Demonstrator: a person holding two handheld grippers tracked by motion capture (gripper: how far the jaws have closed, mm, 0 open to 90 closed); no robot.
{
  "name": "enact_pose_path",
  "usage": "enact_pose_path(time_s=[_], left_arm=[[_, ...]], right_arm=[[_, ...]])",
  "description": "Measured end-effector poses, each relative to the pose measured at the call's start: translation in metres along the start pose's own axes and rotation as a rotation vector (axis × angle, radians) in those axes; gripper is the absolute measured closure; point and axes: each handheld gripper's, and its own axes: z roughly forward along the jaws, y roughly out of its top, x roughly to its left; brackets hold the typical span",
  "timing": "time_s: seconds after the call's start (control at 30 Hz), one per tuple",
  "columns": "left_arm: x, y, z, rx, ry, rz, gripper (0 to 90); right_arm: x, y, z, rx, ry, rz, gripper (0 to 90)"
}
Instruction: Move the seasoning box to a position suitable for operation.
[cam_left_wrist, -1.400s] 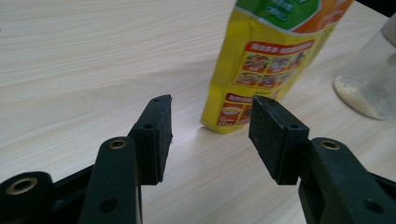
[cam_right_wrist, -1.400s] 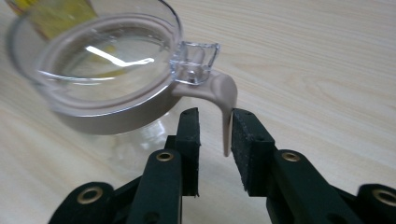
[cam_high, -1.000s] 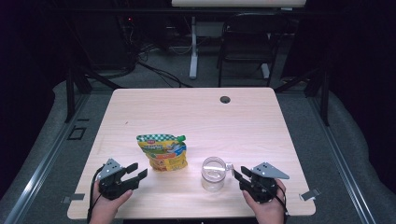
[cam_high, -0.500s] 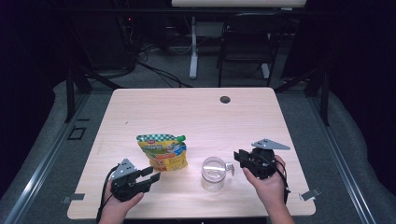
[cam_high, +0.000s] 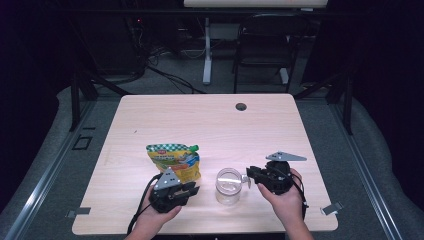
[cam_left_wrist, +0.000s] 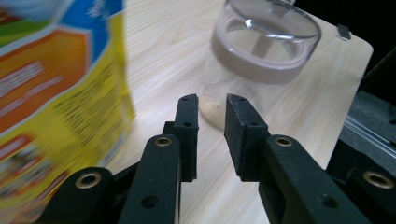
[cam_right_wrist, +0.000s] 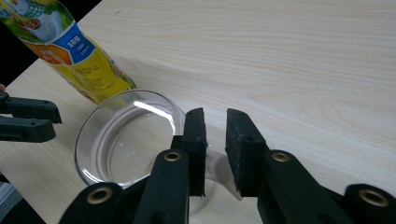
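Note:
A yellow snack pouch (cam_high: 173, 159) with a green spout lies flat at the table's front middle. Right of it stands a clear glass mug (cam_high: 228, 186), open and seemingly empty. My left gripper (cam_high: 192, 189) hovers at the pouch's near corner. In the left gripper view its jaws (cam_left_wrist: 212, 105) have just been closing to a narrow gap with nothing between them, the pouch (cam_left_wrist: 51, 93) to their left and the mug (cam_left_wrist: 264, 46) ahead. My right gripper (cam_high: 249, 176) is at the mug's right side. Its jaws (cam_right_wrist: 215, 116) have just been closing, and the mug's handle (cam_right_wrist: 216, 169) fills the gap.
The light wooden table (cam_high: 210, 122) has a round cable hole (cam_high: 241, 106) near its far edge. Metal clips sit at the front corners (cam_high: 331, 208). A chair and desk legs stand on the dark floor beyond.
My left gripper has slid right to the pouch's near corner, its jaws narrowing. My right gripper has moved forward and left onto the mug's handle and closed down.

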Motion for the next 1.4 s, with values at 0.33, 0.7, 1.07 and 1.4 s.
enact_pose_path(time_s=[0.33, 0.7, 1.07, 1.4], left_arm=[[-0.008, 0.01, 0.024, 0.03, -0.048, 0.021, 87.3], [-0.012, 0.014, 0.034, 0.051, -0.062, 0.049, 89.8], [-0.017, 0.015, 0.038, 0.05, -0.077, 0.058, 90.0], [-0.019, 0.015, 0.037, 0.047, -0.092, 0.064, 90.0]], right_arm=[[-0.002, -0.002, 0.002, 0.02, 0.01, 0.005, 83.4], [-0.001, -0.002, 0.0, 0.011, 0.012, 0.014, 84.3], [0.001, -0.004, 0.004, 0.021, 0.034, 0.014, 85.6], [0.001, -0.004, 0.004, 0.019, 0.035, 0.019, 85.7]])
